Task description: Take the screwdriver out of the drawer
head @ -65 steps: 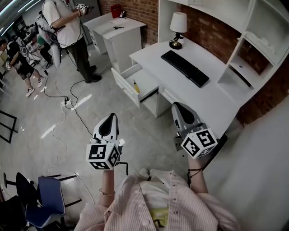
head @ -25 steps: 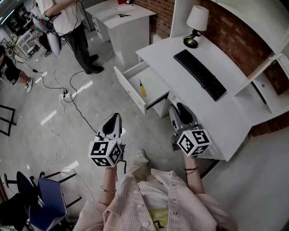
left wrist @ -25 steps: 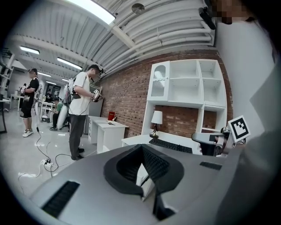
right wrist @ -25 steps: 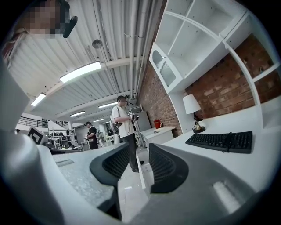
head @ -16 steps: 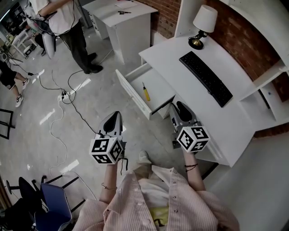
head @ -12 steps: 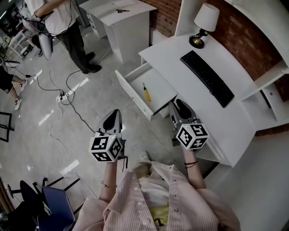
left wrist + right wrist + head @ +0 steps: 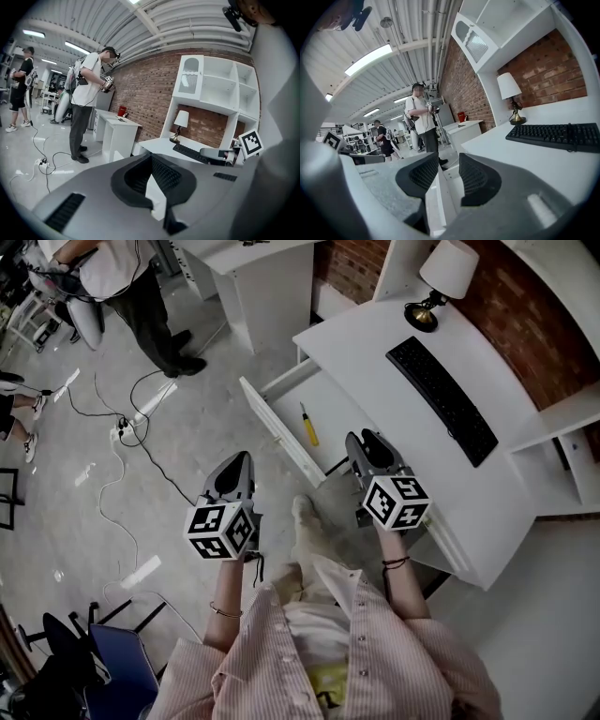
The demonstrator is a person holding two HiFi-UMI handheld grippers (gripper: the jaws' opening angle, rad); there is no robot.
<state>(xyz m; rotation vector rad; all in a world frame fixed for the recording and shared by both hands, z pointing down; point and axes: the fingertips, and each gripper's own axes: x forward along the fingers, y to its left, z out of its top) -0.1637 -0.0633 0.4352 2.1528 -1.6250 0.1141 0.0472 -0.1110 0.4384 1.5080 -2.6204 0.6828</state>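
A yellow-handled screwdriver (image 7: 307, 424) lies in the open white drawer (image 7: 277, 432) pulled out of the desk's left side. My right gripper (image 7: 361, 437) is just right of the drawer, at the desk edge, a short way from the screwdriver. Its jaws stand open with nothing between them, and in the right gripper view the right gripper (image 7: 449, 161) frames the drawer's white front (image 7: 440, 197). My left gripper (image 7: 238, 461) hangs over the floor left of the drawer front. The left gripper (image 7: 151, 157) has its tips together and holds nothing. Neither gripper view shows the screwdriver.
On the white desk (image 7: 375, 343) are a black keyboard (image 7: 441, 399) and a lamp (image 7: 441, 273). A second white table (image 7: 272, 277) stands behind the drawer. A person (image 7: 122, 287) stands at the far left, with cables (image 7: 122, 427) on the floor and a blue chair (image 7: 103, 652) behind me.
Both grippers have moved forward towards the desk. The drawer and screwdriver now lie much closer, and the right gripper has come up beside the drawer.
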